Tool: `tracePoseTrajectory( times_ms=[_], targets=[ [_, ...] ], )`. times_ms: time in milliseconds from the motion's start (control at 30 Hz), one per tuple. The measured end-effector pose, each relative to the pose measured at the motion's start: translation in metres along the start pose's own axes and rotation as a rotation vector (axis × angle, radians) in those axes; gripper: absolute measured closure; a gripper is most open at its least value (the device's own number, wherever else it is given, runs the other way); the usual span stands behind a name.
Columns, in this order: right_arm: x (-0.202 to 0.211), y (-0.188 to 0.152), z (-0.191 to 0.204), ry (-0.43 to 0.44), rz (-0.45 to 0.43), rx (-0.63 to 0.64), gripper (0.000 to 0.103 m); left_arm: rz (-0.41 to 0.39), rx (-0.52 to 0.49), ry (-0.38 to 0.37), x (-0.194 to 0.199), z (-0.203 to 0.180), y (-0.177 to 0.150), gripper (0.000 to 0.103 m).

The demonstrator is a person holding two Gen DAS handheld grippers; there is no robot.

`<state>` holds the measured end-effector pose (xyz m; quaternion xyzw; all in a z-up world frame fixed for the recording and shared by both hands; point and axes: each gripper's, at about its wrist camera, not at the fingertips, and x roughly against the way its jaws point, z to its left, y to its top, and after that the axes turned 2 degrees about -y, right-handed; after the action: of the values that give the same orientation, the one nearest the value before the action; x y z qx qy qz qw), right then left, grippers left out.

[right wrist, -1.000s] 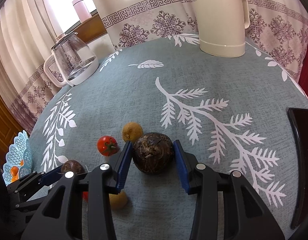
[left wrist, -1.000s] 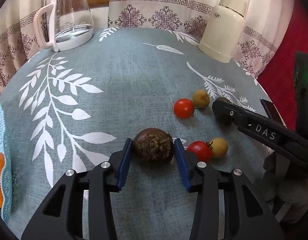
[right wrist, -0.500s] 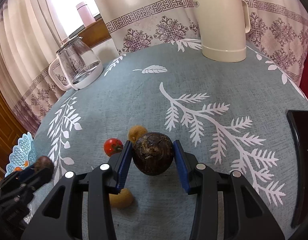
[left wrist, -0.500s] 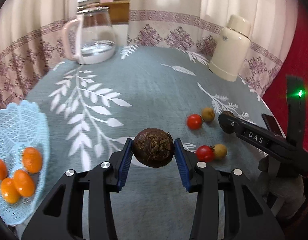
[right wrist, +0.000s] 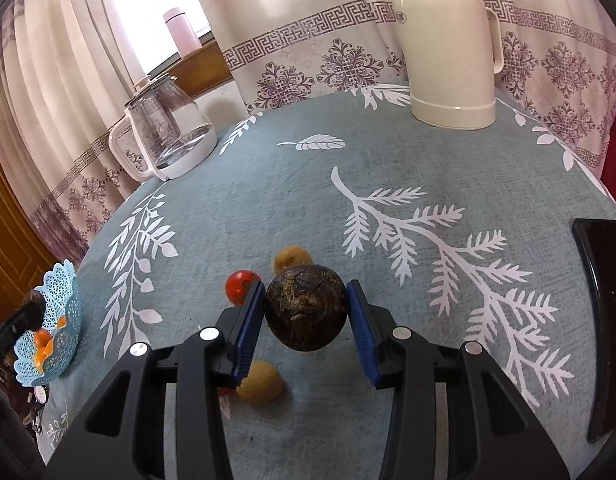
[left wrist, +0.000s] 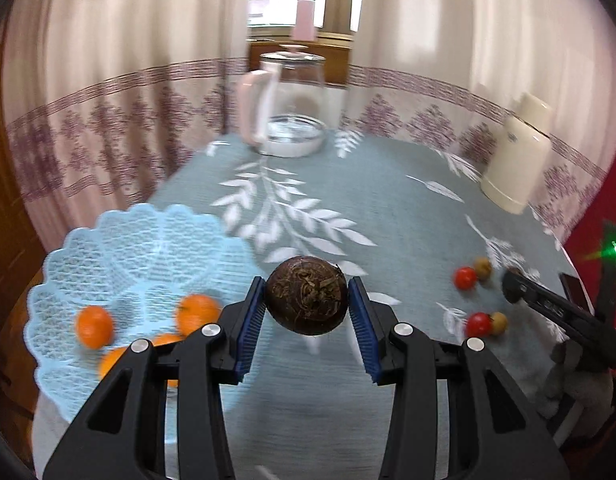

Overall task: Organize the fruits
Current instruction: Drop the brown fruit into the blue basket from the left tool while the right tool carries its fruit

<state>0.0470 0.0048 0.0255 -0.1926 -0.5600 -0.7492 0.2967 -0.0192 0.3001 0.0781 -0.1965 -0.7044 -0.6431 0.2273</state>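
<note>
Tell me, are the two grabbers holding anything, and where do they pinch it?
Each holds a dark brown round fruit by its sides: the left gripper pinches one, the right gripper the other.

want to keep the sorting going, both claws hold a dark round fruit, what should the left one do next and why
Probably carry the left claw a little further left until its dark round fruit hangs over the blue basket, then open. The fruit is clamped and lifted off the tablecloth, and the basket with the oranges lies just to its left.
</note>
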Motion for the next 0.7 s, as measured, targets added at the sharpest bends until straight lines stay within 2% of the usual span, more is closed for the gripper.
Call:
tracePoseTrajectory(
  times_ms=[267, 500, 600, 633, 700],
  targets=[
    [0.009, -0.009, 0.002, -0.004, -0.002, 0.001, 0.06, -0.012, 0.08, 0.087, 0.004, 0.054, 0.005, 0.059],
    [0.016, -0.019, 0.005, -0.008, 0.009, 0.002, 0.06, -0.021, 0.152, 0.118, 0.003, 0.095, 0.01, 0.059],
    [0.019, -0.023, 0.007, -0.002, 0.011, -0.004, 0.06, -0.026, 0.18, 0.127, 0.005, 0.109, 0.013, 0.053],
    [0.021, -0.024, 0.008, 0.005, 0.013, -0.01, 0.06, -0.03, 0.187, 0.13, 0.006, 0.112, 0.013, 0.048],
    [0.024, -0.026, 0.012, 0.019, 0.016, -0.017, 0.06, -0.042, 0.204, 0.14, 0.009, 0.118, 0.013, 0.046]
  ],
)
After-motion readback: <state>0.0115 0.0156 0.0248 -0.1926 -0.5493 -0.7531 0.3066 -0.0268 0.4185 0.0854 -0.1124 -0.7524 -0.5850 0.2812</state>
